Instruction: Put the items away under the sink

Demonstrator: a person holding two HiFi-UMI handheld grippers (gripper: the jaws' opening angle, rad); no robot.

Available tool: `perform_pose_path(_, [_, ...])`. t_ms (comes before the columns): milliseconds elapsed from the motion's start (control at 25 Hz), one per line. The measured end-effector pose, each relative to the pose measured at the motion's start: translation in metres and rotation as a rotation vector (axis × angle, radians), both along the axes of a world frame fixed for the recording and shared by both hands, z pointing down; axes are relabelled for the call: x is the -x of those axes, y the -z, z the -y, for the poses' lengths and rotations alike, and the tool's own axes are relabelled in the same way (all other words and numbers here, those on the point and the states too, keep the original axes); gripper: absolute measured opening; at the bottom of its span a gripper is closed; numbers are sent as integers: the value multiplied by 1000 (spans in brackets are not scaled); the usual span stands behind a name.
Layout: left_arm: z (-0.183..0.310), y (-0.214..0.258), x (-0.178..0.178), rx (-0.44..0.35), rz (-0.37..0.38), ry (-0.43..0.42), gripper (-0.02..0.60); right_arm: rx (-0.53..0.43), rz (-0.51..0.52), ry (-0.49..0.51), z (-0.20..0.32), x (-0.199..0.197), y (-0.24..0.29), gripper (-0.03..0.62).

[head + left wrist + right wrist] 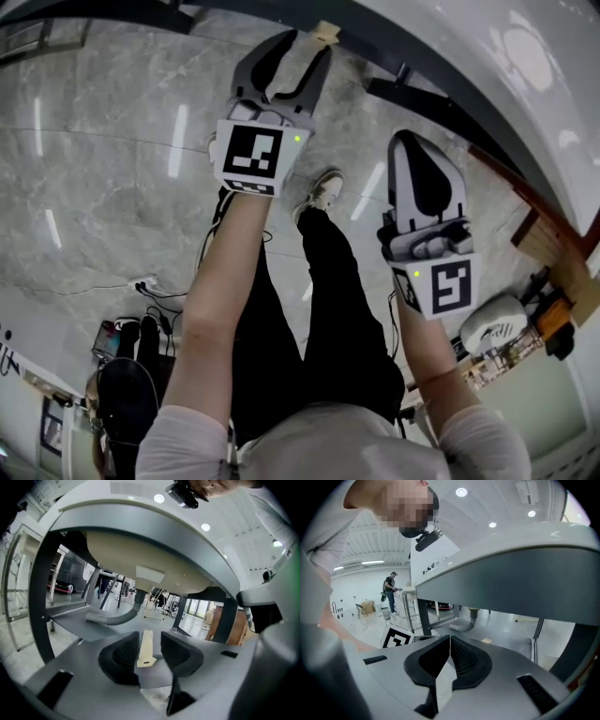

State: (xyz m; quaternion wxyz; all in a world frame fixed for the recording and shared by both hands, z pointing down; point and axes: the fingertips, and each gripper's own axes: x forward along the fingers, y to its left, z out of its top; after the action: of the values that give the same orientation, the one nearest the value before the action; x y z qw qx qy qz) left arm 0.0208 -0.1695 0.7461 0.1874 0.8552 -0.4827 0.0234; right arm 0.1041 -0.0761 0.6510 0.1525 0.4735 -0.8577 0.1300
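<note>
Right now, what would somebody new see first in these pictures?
Probably the left claw, open near the top of the head view, with its black-and-white marker cube just behind it. A pale beige strip shows between its spread jaws in the left gripper view. The right claw is shut and empty, lower on the right.

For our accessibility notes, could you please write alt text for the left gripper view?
The left gripper's black jaws stand apart with a pale beige flat strip showing between them, not pinched. Beyond lie a grey shelf and a grey curved drain pipe under the cream underside of a sink basin.
</note>
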Motion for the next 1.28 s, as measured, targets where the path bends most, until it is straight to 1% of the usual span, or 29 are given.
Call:
perform_pose_path(40, [-5,8,4,-4,-1,9,118,9,4,3,-2,4,3,34])
perform_pose_path(120, [-14,23,11,9,-1,22,62,29,14,9,-7,11,11,34])
perform_pose_path(200, [-22,34,17,29,1,30,37,45,15,13,-12,18,20,34])
perform_pose_path(320, [-34,48,28,67,-8,38,13,31,-2,30,-16,30,40,34])
perform_pose_path(440, [-40,56,38,99,10,42,3,20,-41,58,-16,36,55,34])
perform_pose_path(600, [-42,67,48,157,18,49,3,25,-50,36,-11,36,72,34])
perform_pose_path(720, [-44,84,55,165,15,40,3,29,-39,16,-10,44,83,34])
perform_pose_path(920, [-50,106,56,178,21,21,3,18,-9,23,-12,54,107,34])
perform_pose_path(1000, [-54,115,57,189,22,21,3,12,5,28,-13,55,119,34])
perform_pose_path(1160, [-56,134,60,180,36,12,3,-12,47,32,-8,54,140,32])
perform_pose_path(1280, [-58,153,60,182,31,12,3,-15,77,43,-8,53,159,32])
